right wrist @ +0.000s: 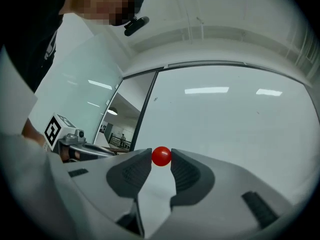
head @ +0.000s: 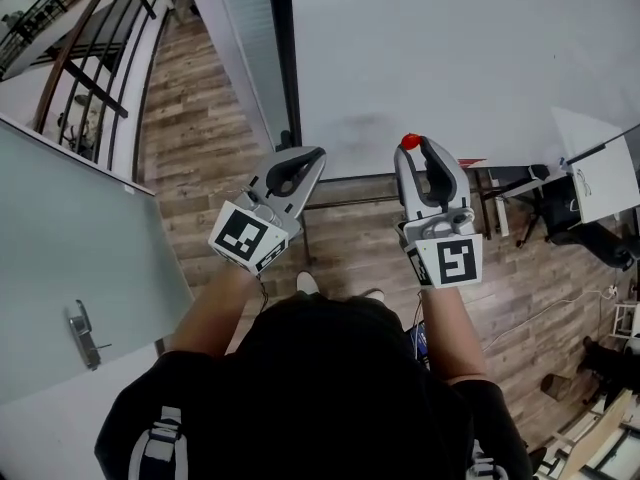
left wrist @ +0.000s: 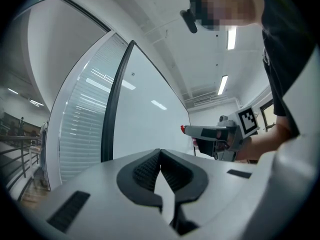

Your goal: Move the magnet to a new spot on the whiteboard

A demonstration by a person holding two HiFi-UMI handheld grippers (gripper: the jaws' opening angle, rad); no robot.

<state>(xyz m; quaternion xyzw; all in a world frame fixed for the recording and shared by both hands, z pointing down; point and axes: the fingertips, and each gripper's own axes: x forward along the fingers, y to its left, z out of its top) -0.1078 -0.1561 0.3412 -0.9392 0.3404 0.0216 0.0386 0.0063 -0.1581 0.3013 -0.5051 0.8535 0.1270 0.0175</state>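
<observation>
Between the tips of the right gripper point(right wrist: 161, 160), pinched from both sides: red magnet point(right wrist: 161, 156), round, no long axis to line up. Jaws closed down to its width, no further. Dead ahead of the claw, whiteboard point(right wrist: 225, 114), wide and bare; touching it or just off, hard to say. Off to the claw's left, left gripper point(head: 308, 158), jaws pressed together, empty. Right hand's job, clearly: likely up and across to fresh board.
</observation>
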